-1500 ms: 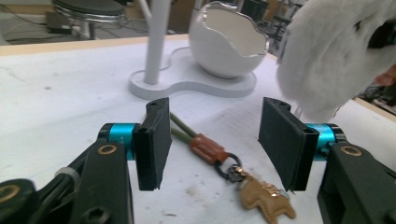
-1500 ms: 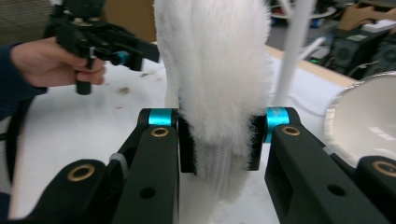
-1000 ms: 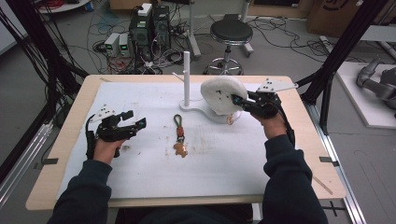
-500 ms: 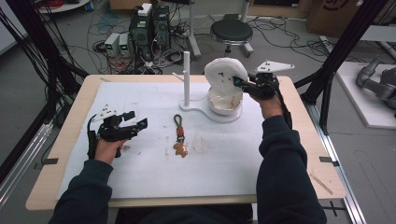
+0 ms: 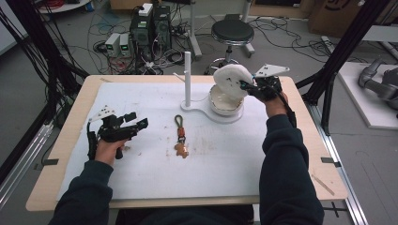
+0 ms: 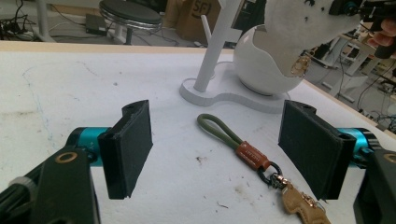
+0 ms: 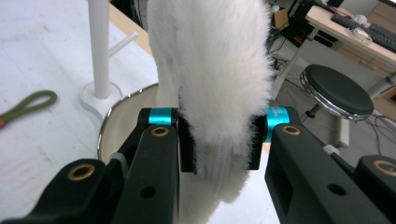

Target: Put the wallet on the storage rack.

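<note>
- Where the right gripper (image 5: 245, 86) hangs above the far right part of the table (image 5: 61, 154), we see its jaws clenched on a white fluffy pouch (image 5: 231, 79), which it holds in the air over the white bowl (image 5: 226, 104).
- In the right gripper view, we find the pouch (image 7: 215, 70) pinched between the two black pads, its fur bulging out above and below them, with the bowl's rim (image 7: 105, 123) just behind and under it.
- We note that the bowl sits on a flat white base (image 5: 206, 112) which also carries an upright white post (image 5: 187, 77); the pouch is beside the post, not touching it.
- We see the left gripper (image 5: 136, 125) low over the left half of the white mat (image 5: 225, 164), its jaws released and wide apart, with nothing between them.
- In the left gripper view, we find a keychain (image 6: 254, 158) lying flat on the mat ahead of the open jaws: an olive cord loop, a brown leather band and a tan charm at its near end.
- From the high view, we place the keychain (image 5: 180, 136) between the two hands, near the middle of the mat and well apart from the bowl.
</note>
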The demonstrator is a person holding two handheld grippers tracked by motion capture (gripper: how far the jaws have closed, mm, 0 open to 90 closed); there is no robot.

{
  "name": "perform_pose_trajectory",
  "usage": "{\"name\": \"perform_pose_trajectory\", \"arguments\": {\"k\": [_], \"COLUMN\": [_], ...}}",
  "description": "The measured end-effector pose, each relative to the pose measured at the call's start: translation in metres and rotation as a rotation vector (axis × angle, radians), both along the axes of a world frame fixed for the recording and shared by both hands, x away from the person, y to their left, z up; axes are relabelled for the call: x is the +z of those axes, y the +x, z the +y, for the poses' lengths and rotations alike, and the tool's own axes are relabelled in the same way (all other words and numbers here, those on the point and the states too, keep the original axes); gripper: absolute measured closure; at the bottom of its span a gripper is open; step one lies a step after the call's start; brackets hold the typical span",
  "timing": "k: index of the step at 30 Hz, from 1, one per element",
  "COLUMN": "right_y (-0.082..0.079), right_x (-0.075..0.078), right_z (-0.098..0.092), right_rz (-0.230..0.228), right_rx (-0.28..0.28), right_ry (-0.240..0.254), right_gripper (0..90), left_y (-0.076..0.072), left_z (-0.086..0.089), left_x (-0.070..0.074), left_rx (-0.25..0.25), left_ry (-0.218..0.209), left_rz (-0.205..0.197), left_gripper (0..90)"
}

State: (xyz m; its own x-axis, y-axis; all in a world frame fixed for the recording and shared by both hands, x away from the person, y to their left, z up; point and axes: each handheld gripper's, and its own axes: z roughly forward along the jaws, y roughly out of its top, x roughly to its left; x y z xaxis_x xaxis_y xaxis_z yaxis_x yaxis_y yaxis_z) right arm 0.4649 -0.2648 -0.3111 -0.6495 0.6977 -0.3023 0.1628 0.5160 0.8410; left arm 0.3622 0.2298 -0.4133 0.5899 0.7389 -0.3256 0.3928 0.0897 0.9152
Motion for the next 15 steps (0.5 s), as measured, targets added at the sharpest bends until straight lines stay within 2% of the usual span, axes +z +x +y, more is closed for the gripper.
{"name": "perform_pose_trajectory", "arguments": {"k": [7, 15], "right_y": [-0.004, -0.002], "right_x": [-0.007, -0.017], "right_z": [0.003, 0.016], "right_rz": [-0.043, -0.062], "right_rx": [0.033, 0.054], "right_ry": [-0.169, -0.280], "right_gripper": [74.3, 74.3], "left_y": [0.000, 0.001], "left_z": [-0.001, -0.001], "left_x": [-0.001, -0.002], "left_rx": [-0.006, -0.007], "left_ry": [-0.005, -0.006], "left_rz": [0.006, 0.011], "left_gripper": [25.8, 25.8]}}
